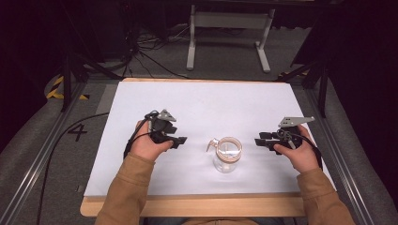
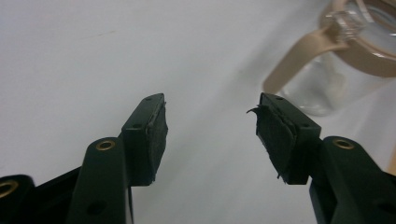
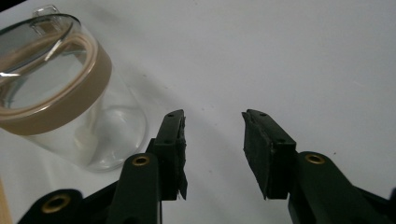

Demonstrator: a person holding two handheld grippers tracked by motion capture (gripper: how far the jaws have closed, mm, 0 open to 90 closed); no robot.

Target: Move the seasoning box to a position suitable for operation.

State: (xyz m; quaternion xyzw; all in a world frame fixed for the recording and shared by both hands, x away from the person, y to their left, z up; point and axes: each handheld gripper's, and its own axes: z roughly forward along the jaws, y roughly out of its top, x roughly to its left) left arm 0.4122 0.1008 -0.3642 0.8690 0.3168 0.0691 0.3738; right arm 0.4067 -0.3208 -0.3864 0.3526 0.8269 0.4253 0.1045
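Your left gripper (image 1: 180, 140) has its fingers (image 2: 152, 133) released with nothing between them, and so does your right gripper (image 1: 259, 140), fingers (image 3: 267, 149) apart over bare white counter (image 1: 197, 101). The glass jar (image 1: 226, 157) stands upright between the two, apart from both. It looks empty, so expect it light, rigid, breakable and slick under rubber. The tan band (image 3: 70, 105) round its neck looks like the best grip; squeeze there or across the clear wall just below. The tan latch (image 2: 299, 58) juts from the jar toward your left gripper; it seems too slight to bear the jar.
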